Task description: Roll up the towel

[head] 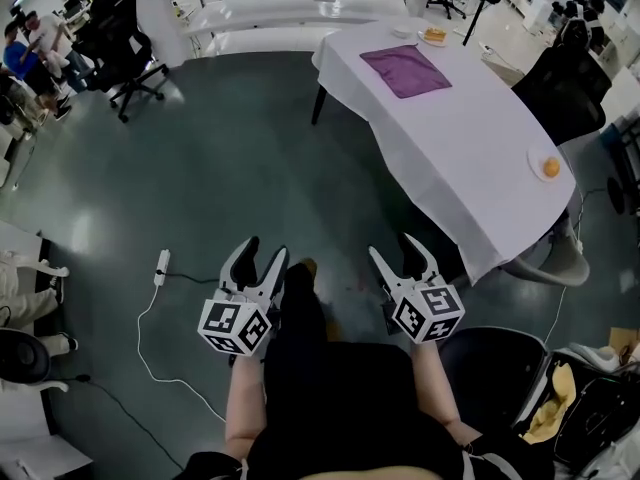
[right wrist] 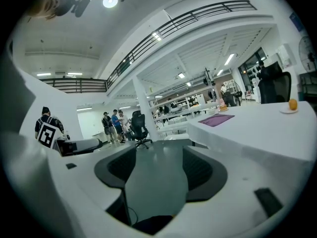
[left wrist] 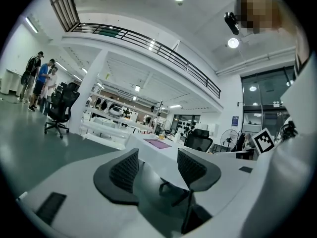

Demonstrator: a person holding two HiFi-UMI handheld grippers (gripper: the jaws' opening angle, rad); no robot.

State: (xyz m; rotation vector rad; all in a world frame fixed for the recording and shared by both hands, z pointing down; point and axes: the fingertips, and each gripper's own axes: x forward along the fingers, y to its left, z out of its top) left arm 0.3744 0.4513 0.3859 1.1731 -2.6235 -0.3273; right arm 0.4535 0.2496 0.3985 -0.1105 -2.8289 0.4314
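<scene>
A purple towel lies flat on the far end of a long table with a white cloth; it shows small in the left gripper view as the towel and in the right gripper view as the towel. My left gripper and right gripper are held low over the floor, well short of the table, both open and empty.
An orange sits on a plate near the table's right edge, and a plate of food sits beyond the towel. Black office chairs stand around. A power strip and white cable lie on the floor at left. People stand far off.
</scene>
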